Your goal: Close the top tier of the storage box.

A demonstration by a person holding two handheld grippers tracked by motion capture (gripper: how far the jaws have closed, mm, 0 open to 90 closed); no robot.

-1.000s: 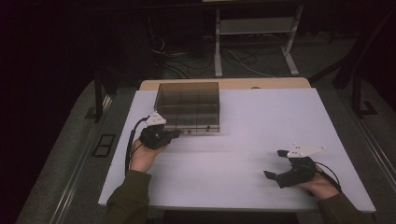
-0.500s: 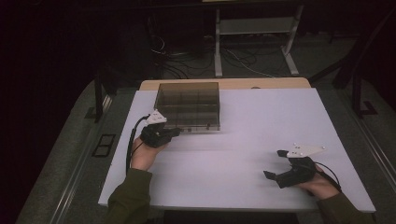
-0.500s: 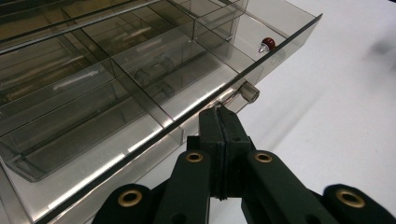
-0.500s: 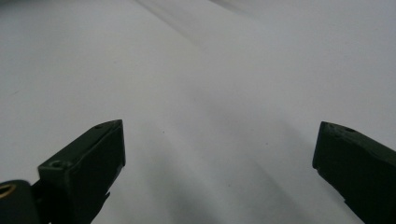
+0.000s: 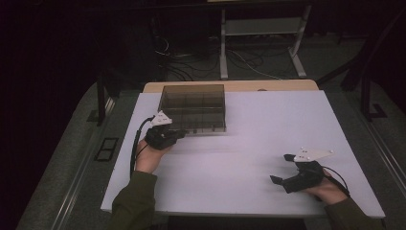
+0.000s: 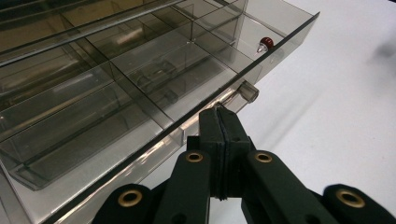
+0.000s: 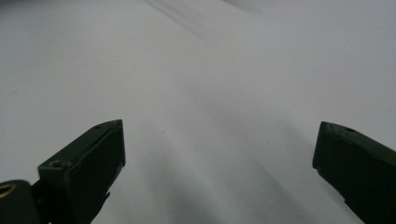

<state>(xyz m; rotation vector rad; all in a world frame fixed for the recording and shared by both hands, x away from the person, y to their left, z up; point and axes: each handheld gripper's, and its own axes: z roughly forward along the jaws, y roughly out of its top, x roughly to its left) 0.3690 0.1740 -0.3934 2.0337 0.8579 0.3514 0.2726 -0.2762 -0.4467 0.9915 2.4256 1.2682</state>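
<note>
A smoky see-through compartment box [image 5: 193, 108] stands at the back left of the white table [image 5: 249, 143]. In the left gripper view its dividers show, and a small red piece with a silver tip [image 6: 266, 43] lies in a far corner compartment. My left gripper [image 5: 181, 134] is shut, jaws pressed together, its tips [image 6: 218, 112] right at the box's front wall [image 6: 140, 154] beside a small clear latch knob [image 6: 248, 91]. Nothing shows between the jaws. My right gripper [image 5: 281, 168] rests open near the front right of the table, with only bare table between its jaws [image 7: 217, 135].
A wooden board edge [image 5: 230, 86] shows behind the white table. Beyond it are a metal stand [image 5: 261, 28] and loose cables [image 5: 191, 62] on the dark floor. A wide stretch of table lies between the two hands.
</note>
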